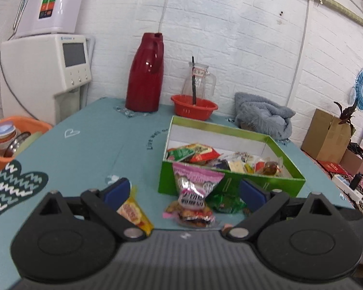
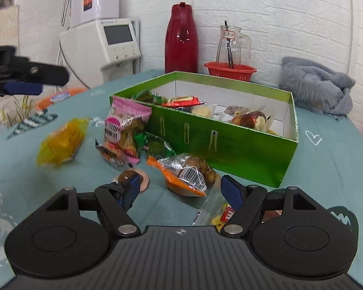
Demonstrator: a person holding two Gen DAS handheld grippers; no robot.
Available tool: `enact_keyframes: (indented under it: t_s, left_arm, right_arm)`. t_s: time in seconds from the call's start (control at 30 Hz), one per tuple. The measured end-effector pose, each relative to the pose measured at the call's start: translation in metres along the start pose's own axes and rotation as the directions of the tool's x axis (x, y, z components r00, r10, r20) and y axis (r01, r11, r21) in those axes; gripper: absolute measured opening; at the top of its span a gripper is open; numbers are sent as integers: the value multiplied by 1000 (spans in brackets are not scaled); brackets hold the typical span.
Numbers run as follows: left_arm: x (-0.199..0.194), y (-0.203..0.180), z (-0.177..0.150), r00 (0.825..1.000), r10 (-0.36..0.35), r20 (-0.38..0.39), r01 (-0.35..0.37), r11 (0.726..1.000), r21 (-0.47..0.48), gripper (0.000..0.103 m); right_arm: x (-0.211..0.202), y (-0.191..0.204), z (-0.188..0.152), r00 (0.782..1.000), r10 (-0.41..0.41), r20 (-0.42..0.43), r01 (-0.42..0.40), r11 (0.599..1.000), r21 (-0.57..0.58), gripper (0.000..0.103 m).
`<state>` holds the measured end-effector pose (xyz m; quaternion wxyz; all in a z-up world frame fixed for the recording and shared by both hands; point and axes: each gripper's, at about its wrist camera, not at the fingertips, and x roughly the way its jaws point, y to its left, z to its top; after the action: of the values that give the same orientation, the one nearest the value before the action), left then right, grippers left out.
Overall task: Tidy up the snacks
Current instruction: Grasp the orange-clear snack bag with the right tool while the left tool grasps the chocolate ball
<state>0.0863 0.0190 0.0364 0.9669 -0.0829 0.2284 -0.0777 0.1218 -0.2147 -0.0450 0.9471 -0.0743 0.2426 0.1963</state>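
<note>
Both sets of jaws stand wide open w/ nothing held: right gripper [image 2: 180, 189] hangs low over the near desk [image 2: 326, 159], blue pads either side of an orange-edged clear packet [image 2: 186, 172] lying just ahead; left gripper [image 1: 184, 191] sits just near of a pink packet [image 1: 193, 188] leaning on the green box [image 1: 232, 181]. Loose snacks still on the desk: yellow packet [image 2: 63, 142] to the left, green wrapper [image 2: 155, 145] by the box wall, small round candy [image 2: 127, 176] at the right gripper's left pad, another clear pack near its right pad. Box is approx. half full, so the job looks mid-way, in the pick-up step. Next move, prob.: right jaws drop, close on the orange-edged packet, lift it over the near wall & release inside. Crinkly film may slip, so grip the bulky middle.
</note>
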Motion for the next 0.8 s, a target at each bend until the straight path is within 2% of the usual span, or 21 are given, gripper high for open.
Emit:
enact_keyframes:
  t_s: [0.2,0.27,0.33,0.47,0.53,0.63,0.8]
  left_arm:
    - [-5,13,-20,998,-12,-62,12,1000,-11,96]
    - [-6,14,-24,996,-30,-81,30,1000,-2,96]
    - [-7,14,-28,993,-67,-94,68,998,3,96]
    - [-3,7,-38,974,-177,-141,179,984,5,96]
    - [0,2,-43,963,-212,-167,216,976,9,96]
    - [3,-3,-50,950,-242,-198,247,969,3,96]
    - [11,-10,-50,930,-294,-220,297,955,-18,96]
  right_arm:
    - [26,10,4,998,-70,-6,69,994,-87,102]
    - [26,8,1,998,-60,-9,59,995,-81,97]
    - [16,10,-3,1000,-15,-6,15,996,-90,95]
    - [-12,22,-21,997,76,-2,-75,986,-150,96]
    - [-25,30,-31,997,71,10,-68,983,-168,97]
    - [-39,31,-38,998,54,12,-52,991,-124,100]
    - [-45,37,-40,1000,22,-2,-22,995,-94,102]
